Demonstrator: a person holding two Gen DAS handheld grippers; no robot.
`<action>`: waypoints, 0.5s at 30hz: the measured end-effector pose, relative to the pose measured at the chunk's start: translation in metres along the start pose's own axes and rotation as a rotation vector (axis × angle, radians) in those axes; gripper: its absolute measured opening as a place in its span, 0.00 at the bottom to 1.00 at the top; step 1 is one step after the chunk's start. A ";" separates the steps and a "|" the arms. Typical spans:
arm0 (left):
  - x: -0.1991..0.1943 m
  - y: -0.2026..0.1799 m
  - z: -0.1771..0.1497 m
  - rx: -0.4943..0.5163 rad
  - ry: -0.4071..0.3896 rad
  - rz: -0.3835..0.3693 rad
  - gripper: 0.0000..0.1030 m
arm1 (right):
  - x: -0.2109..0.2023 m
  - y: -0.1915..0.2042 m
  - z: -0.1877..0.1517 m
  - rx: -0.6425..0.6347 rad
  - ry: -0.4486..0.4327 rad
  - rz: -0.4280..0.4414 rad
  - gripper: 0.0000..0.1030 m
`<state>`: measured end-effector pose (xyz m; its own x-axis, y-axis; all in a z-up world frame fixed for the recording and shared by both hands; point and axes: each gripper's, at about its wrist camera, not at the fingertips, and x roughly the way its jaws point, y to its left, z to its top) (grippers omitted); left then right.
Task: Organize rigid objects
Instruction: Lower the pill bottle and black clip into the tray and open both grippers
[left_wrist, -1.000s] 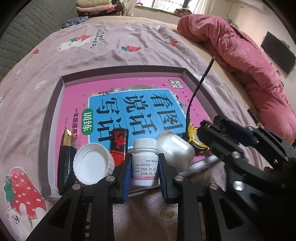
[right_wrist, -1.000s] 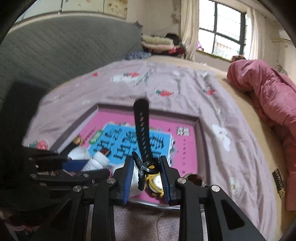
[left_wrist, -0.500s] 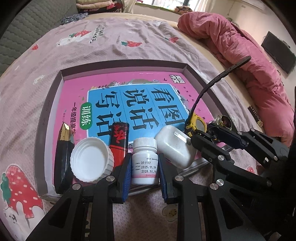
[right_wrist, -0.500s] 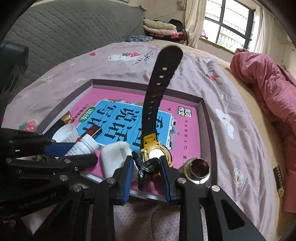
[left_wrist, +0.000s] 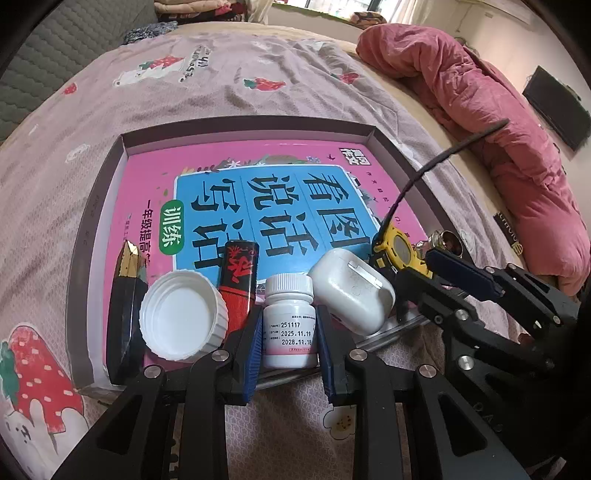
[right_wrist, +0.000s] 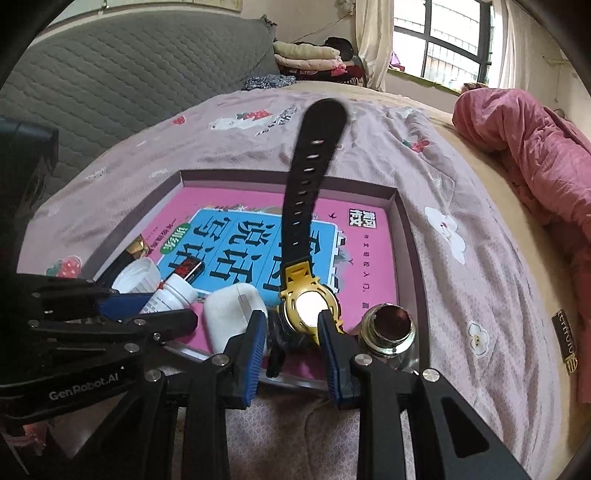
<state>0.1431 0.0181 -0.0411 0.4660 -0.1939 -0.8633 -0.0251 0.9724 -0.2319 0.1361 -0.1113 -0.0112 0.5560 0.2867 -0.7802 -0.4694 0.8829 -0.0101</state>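
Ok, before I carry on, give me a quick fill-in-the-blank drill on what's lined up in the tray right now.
1. The left gripper has its fingers on either side of a white pill ____.
2. The watch between the right gripper's fingers has a black strap and a ____ case.
3. The white cap lies with its open side facing ____.
4. The book lying in the tray has a mostly ____ cover.

Missing words: bottle; yellow; up; pink

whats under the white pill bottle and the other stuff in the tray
A pink and blue workbook lies flat under the white pill bottle, filling the shallow grey tray. The tray floor beneath the workbook is covered, so nothing there can be seen.
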 end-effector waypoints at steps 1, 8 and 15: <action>0.000 0.000 0.000 0.001 0.000 0.001 0.27 | -0.002 -0.001 0.000 0.002 -0.005 -0.001 0.28; 0.000 0.002 0.001 -0.011 0.005 -0.007 0.27 | -0.014 -0.007 0.000 0.033 -0.032 0.000 0.29; 0.000 0.004 0.000 -0.025 0.005 -0.012 0.27 | -0.027 -0.011 -0.003 0.072 -0.048 0.011 0.29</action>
<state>0.1428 0.0221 -0.0418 0.4624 -0.2060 -0.8624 -0.0420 0.9665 -0.2534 0.1243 -0.1299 0.0077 0.5837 0.3126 -0.7494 -0.4262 0.9035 0.0449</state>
